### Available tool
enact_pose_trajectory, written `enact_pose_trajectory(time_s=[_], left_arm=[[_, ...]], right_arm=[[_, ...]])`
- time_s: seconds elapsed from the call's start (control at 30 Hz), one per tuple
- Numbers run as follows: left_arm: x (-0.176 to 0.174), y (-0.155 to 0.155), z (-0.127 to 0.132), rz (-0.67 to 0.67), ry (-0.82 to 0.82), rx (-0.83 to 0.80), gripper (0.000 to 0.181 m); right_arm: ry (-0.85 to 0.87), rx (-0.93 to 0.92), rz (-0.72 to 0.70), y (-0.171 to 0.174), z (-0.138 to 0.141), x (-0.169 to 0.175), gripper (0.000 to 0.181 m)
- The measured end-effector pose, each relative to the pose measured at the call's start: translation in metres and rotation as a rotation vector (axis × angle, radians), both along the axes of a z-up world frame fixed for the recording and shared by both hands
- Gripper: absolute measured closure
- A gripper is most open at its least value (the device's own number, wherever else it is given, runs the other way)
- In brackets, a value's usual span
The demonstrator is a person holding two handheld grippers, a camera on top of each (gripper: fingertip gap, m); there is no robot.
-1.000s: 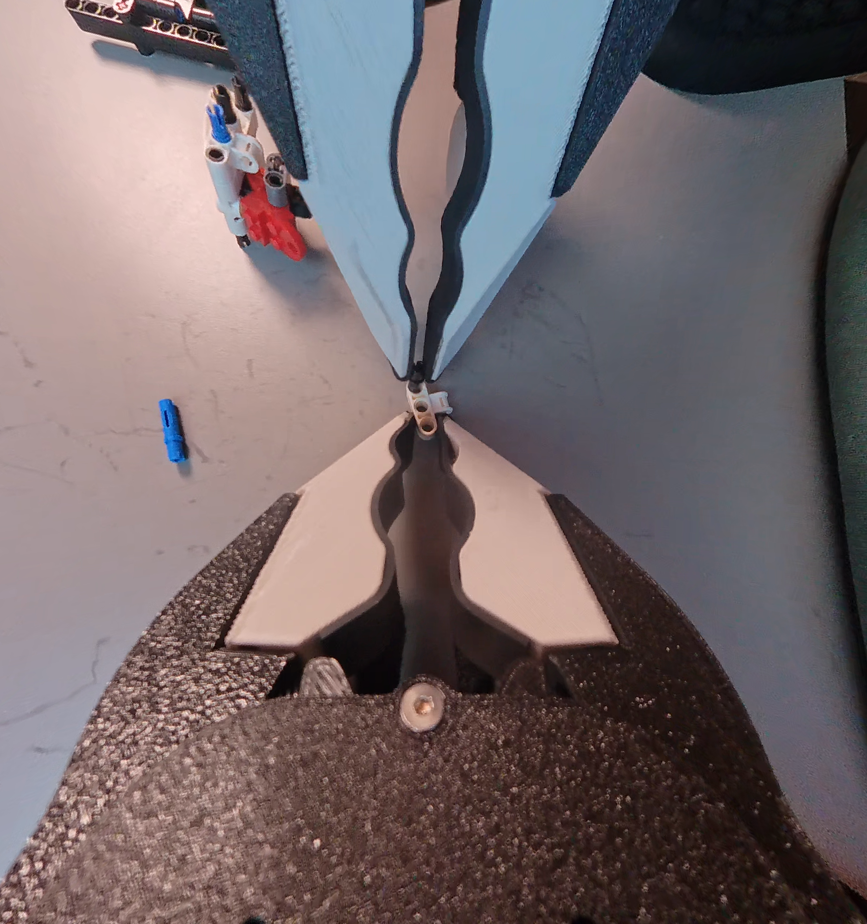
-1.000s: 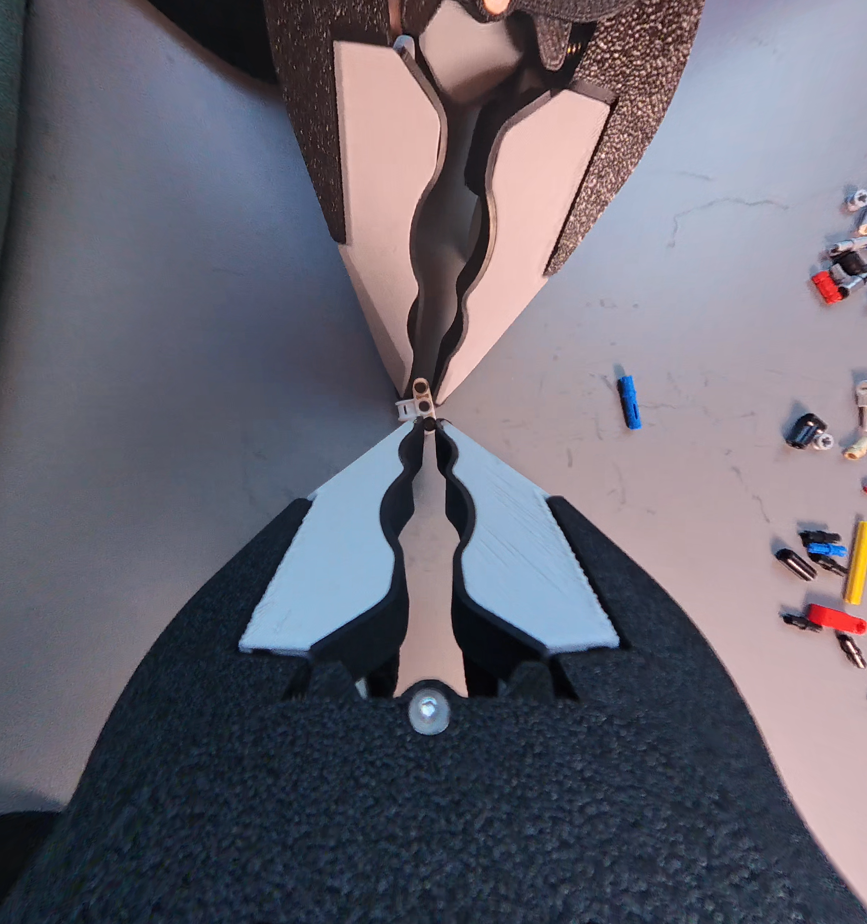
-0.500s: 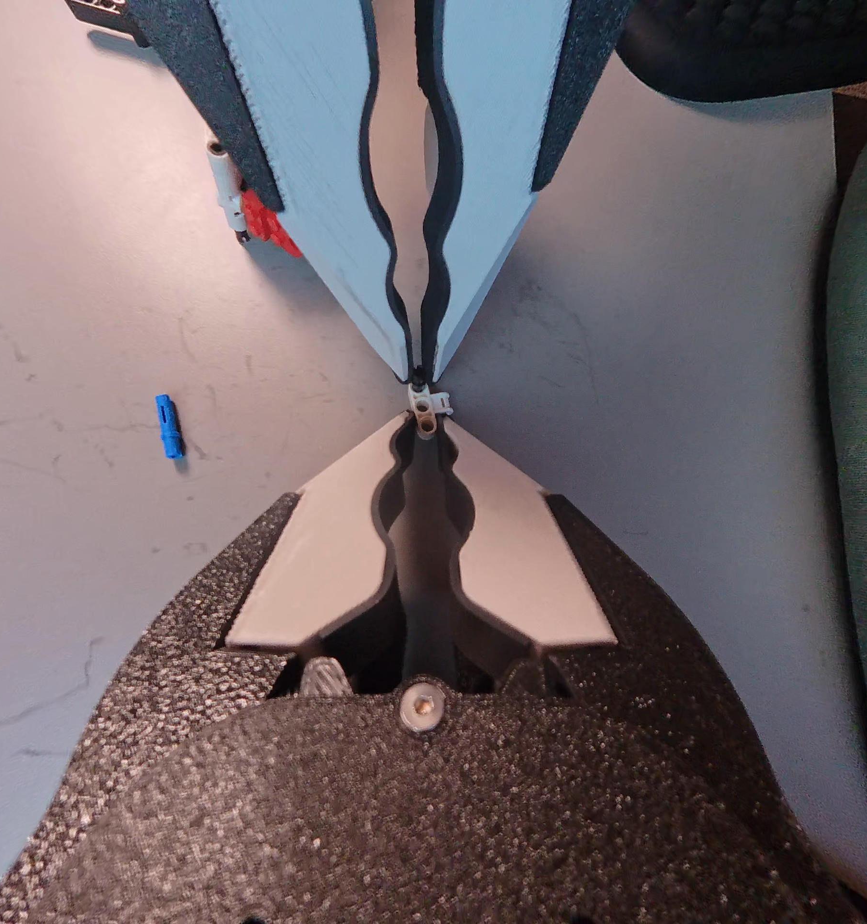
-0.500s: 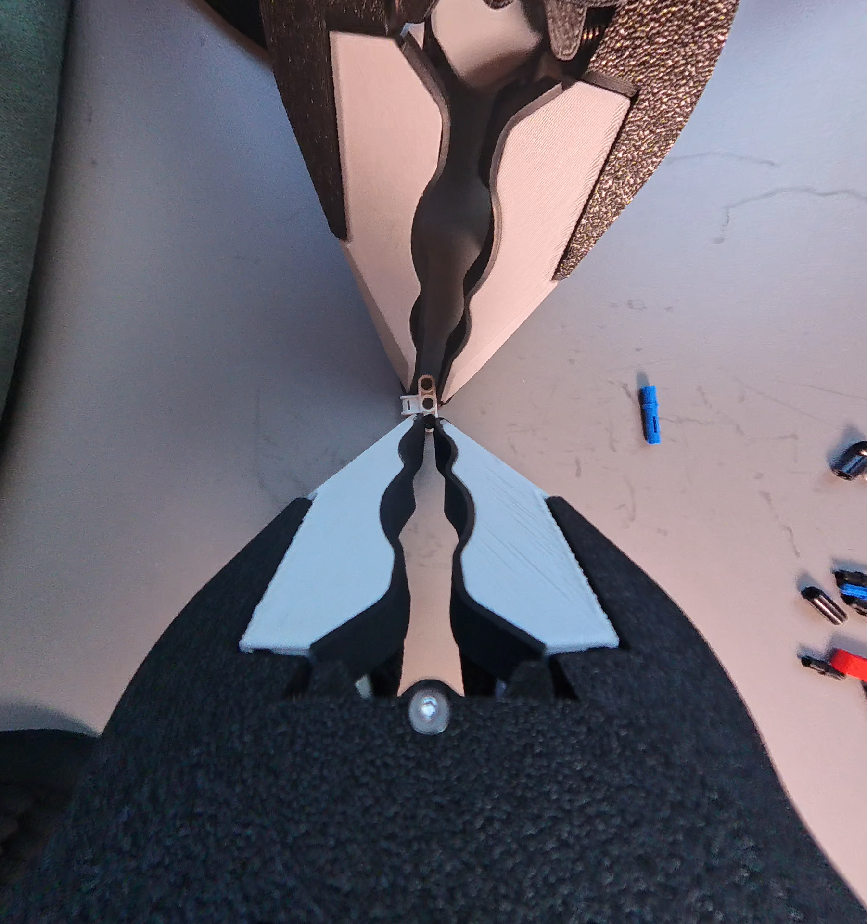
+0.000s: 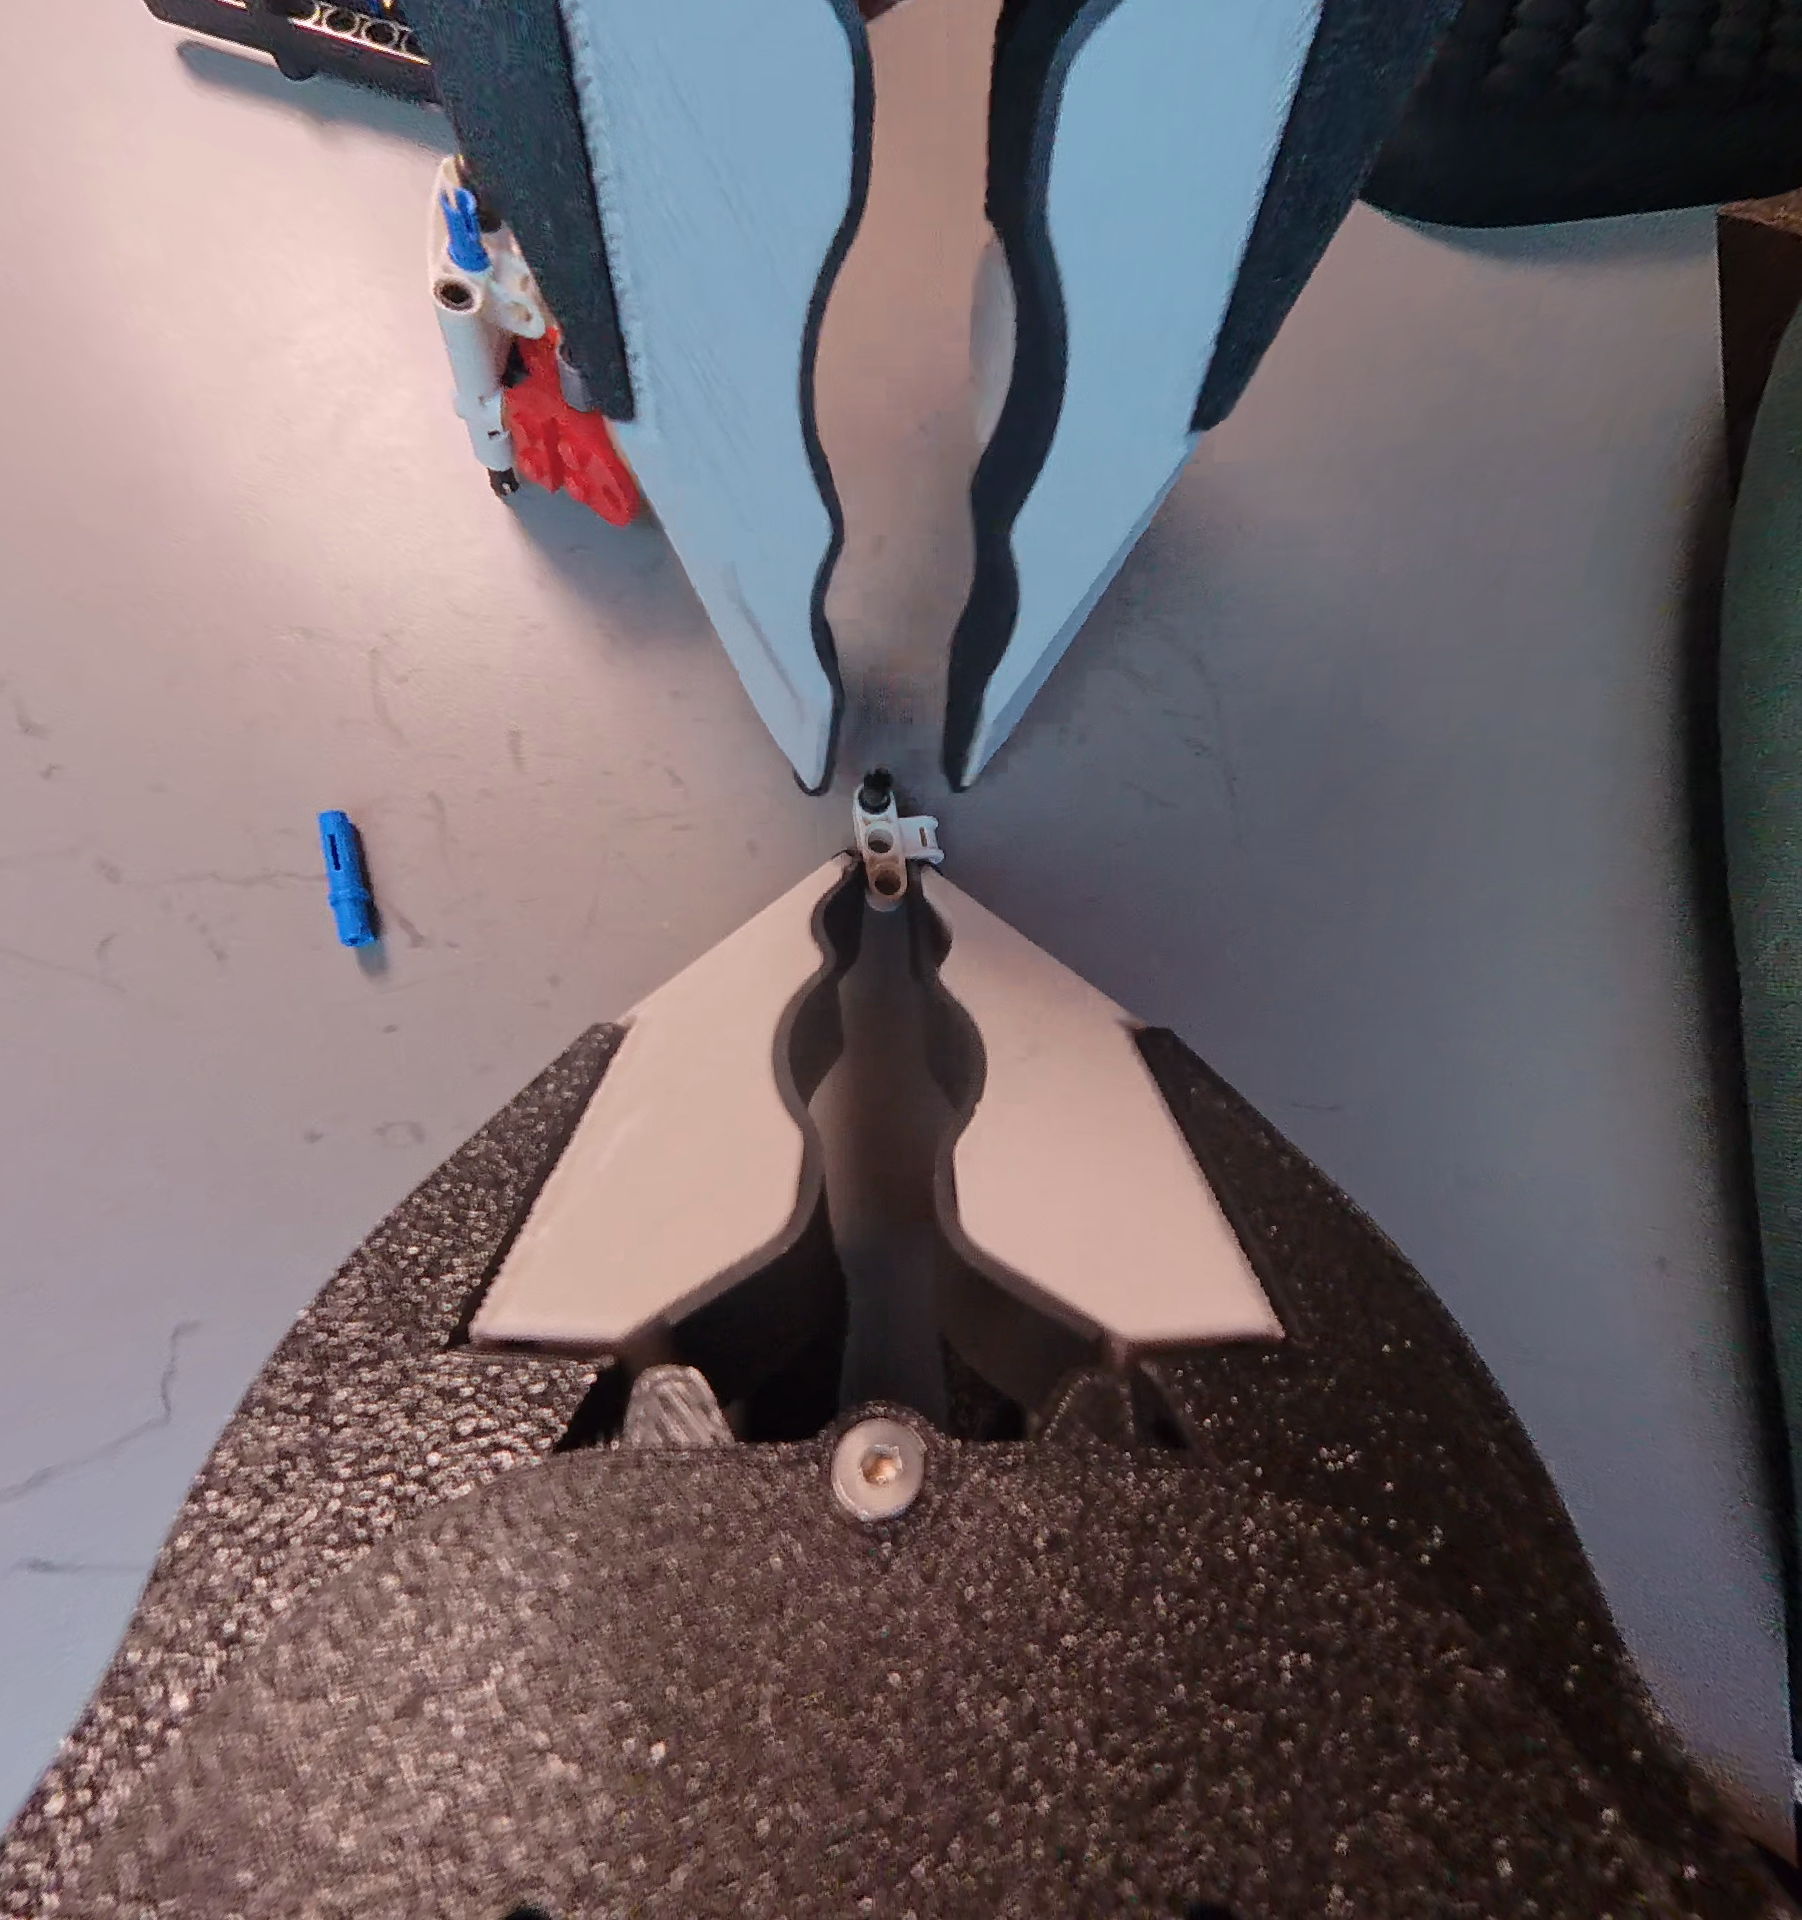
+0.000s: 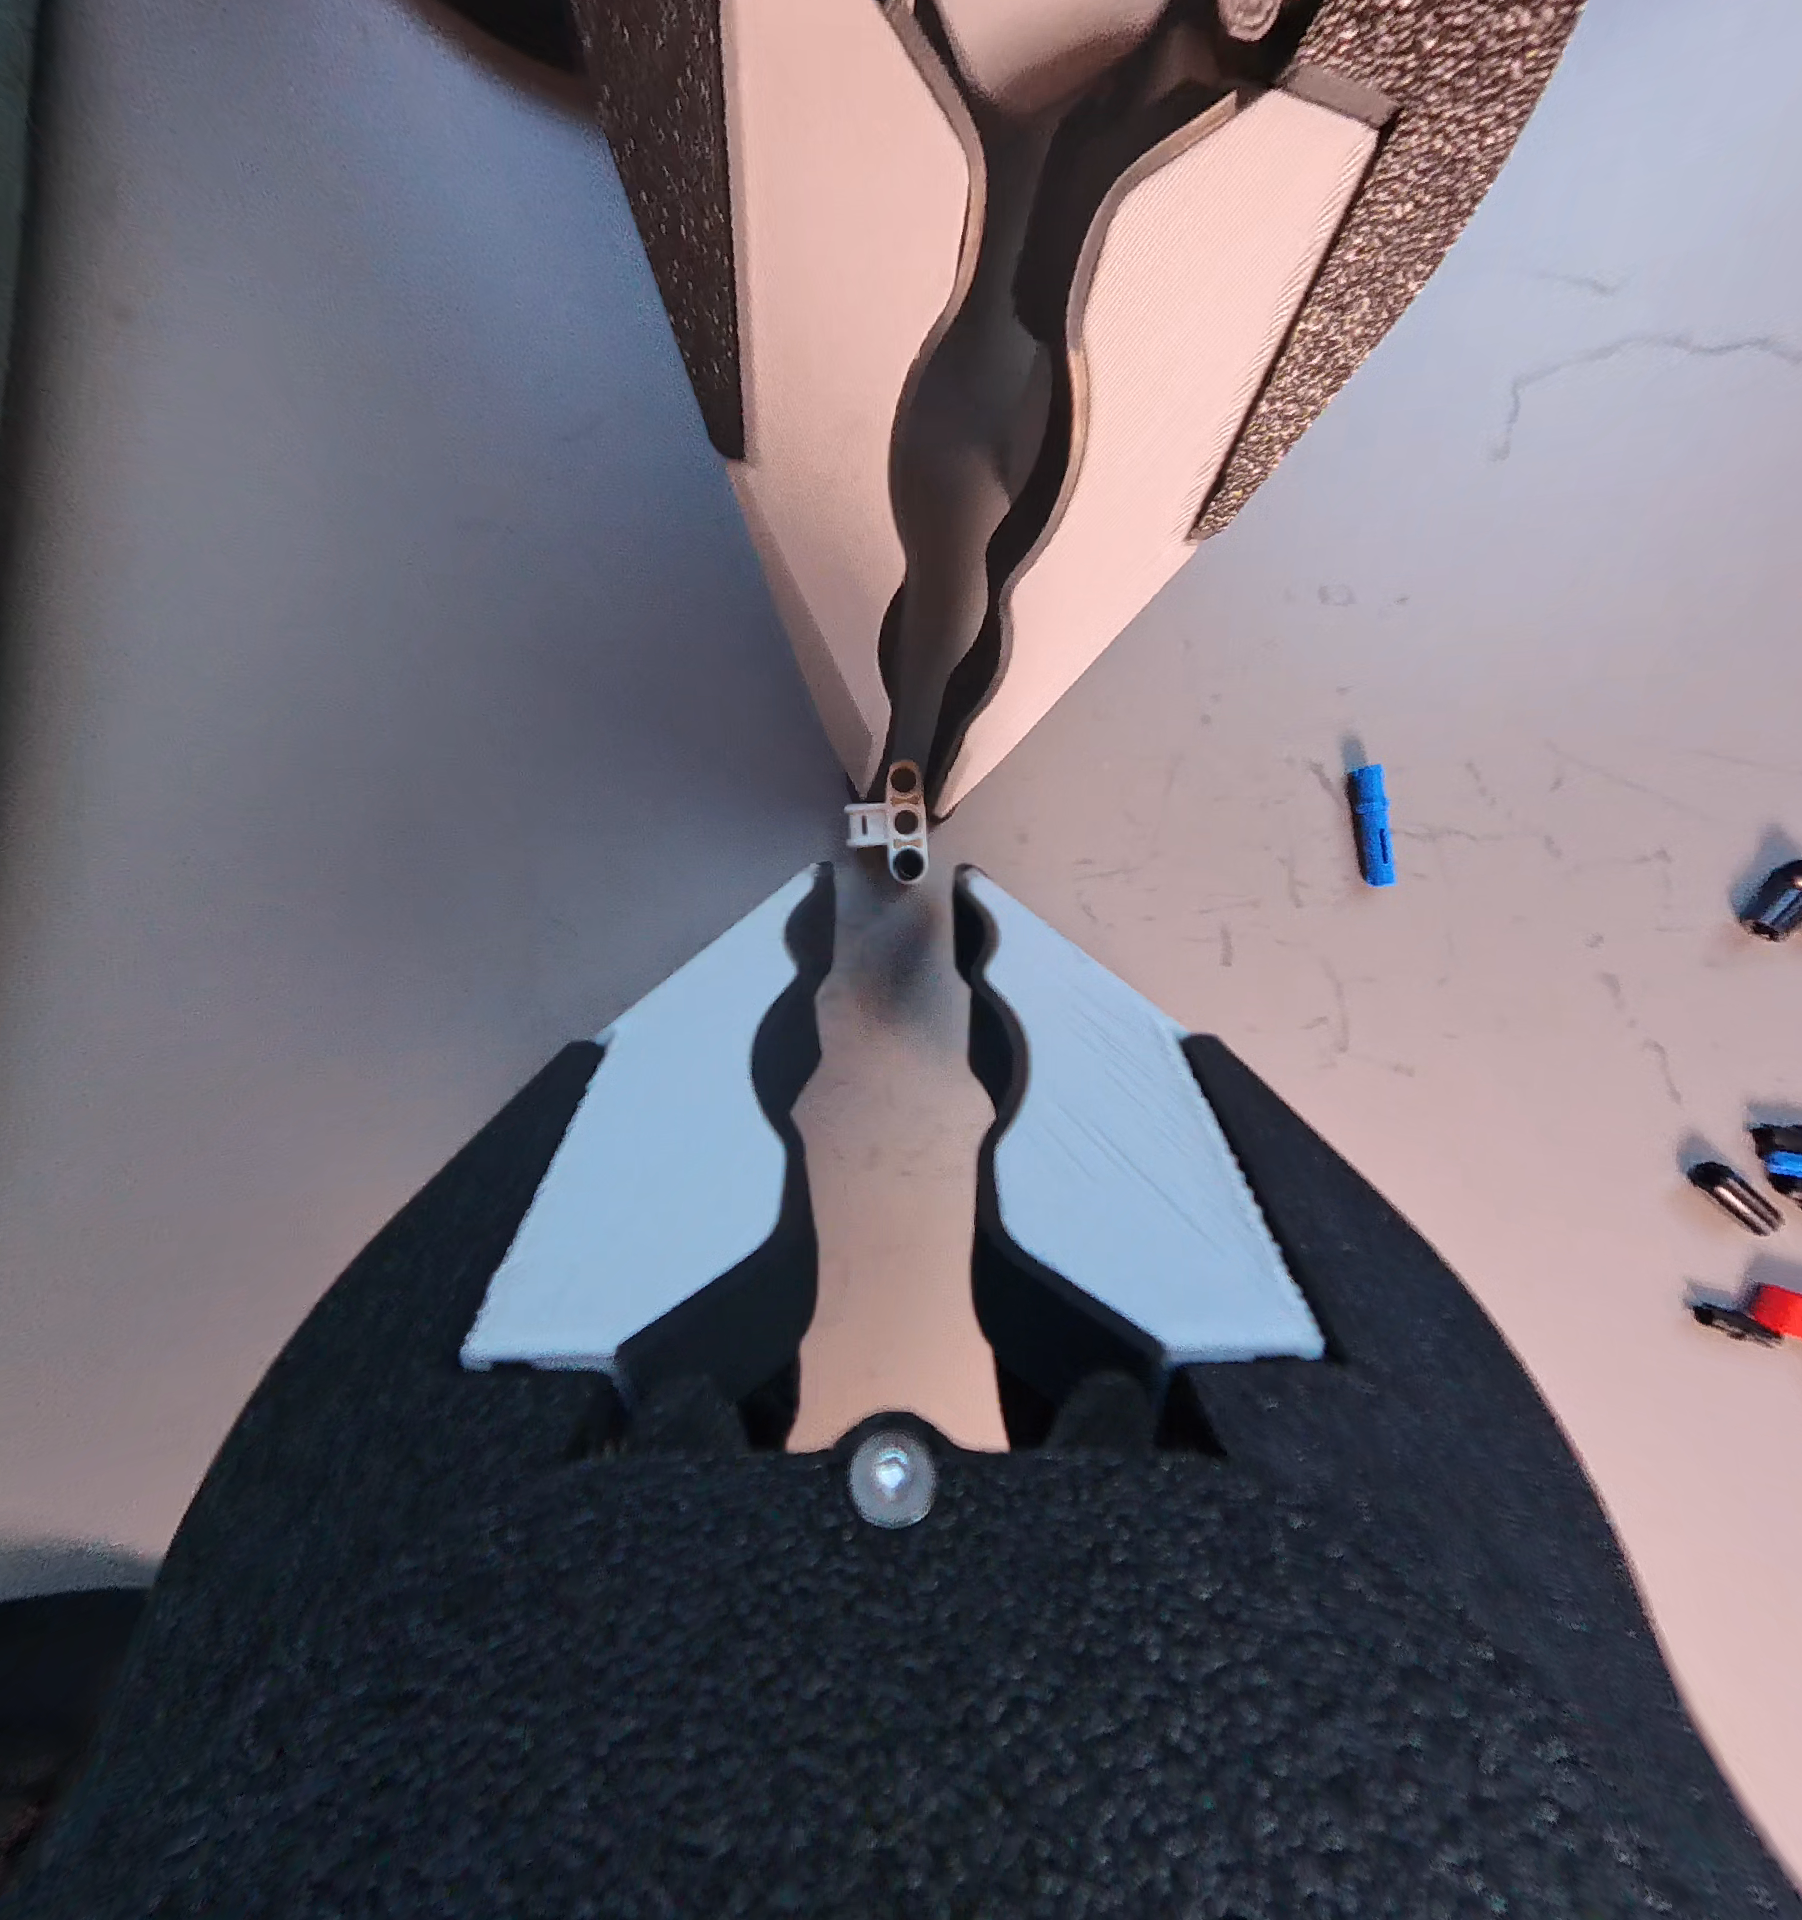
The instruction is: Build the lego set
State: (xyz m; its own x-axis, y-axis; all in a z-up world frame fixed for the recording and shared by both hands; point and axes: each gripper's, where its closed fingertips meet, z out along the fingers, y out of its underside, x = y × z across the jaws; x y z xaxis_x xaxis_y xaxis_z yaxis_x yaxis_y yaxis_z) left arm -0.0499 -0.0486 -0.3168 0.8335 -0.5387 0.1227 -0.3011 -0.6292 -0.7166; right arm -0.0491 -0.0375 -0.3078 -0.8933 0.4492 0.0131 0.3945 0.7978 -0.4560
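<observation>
**Tiny white piece held up between two grippers**

Left wrist view: The grey counter is scratched and mostly bare here. The left gripper has its jaws shut on a small white piece with round holes. It holds the piece up above the counter, so the other gripper can get at it. A black pin sticks out of the far end of the piece. The right gripper points at it from the other side, with its jaws a little apart on each side of the pin and not touching it. A blue pin lies alone on the counter. A red and white part sits farther off, half hidden.

Right wrist view: The right gripper's jaws are open with nothing in them. The white piece sits just past their tips, pinched by the left gripper. I think the pin is now in. More loose pieces wait on the right, easy to reach.
</observation>
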Motion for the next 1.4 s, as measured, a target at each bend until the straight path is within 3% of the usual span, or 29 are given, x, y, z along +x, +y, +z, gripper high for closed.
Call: enact_pose_trajectory(time_s=[0.03,0.13,0.37,0.53,0.6,0.7,0.87,1.03,1.23,1.4], left_arm=[[0.000,0.000,0.000,0.000,0.003,0.002,0.173],[0.000,0.000,0.000,0.000,-0.005,-0.003,0.173],[0.000,0.000,0.000,-0.002,-0.009,-0.006,0.174],[0.000,0.000,0.000,-0.007,0.000,0.002,0.174],[0.000,0.000,0.000,-0.009,0.012,0.011,0.174],[0.000,0.002,0.013,-0.003,-0.027,0.084,0.174],[0.008,0.003,0.065,-0.047,-0.219,0.326,0.174],[0.013,0.003,0.108,-0.060,-0.432,0.501,0.174],[0.016,0.007,0.135,-0.044,-0.573,0.612,0.173],[0.012,0.016,0.122,0.005,-0.540,0.541,0.171]], right_arm=[[0.002,-0.044,-0.026,-0.003,0.004,0.000,0.160],[0.029,-0.058,-0.069,0.001,0.002,-0.003,0.177],[-0.032,0.035,-0.025,0.001,-0.010,0.002,0.181],[0.030,0.067,0.002,0.002,-0.008,0.002,0.181],[0.048,0.012,-0.052,0.005,0.001,0.002,0.178],[0.103,-0.118,-0.128,0.003,0.018,0.003,0.159],[0.306,-0.462,-0.241,-0.001,0.067,0.002,0.161],[0.365,-0.827,-0.315,-0.007,0.115,0.006,0.155],[0.480,-0.874,-0.321,-0.009,0.133,0.003,0.163],[0.479,-0.716,-0.313,0.002,0.124,0.000,0.164]])
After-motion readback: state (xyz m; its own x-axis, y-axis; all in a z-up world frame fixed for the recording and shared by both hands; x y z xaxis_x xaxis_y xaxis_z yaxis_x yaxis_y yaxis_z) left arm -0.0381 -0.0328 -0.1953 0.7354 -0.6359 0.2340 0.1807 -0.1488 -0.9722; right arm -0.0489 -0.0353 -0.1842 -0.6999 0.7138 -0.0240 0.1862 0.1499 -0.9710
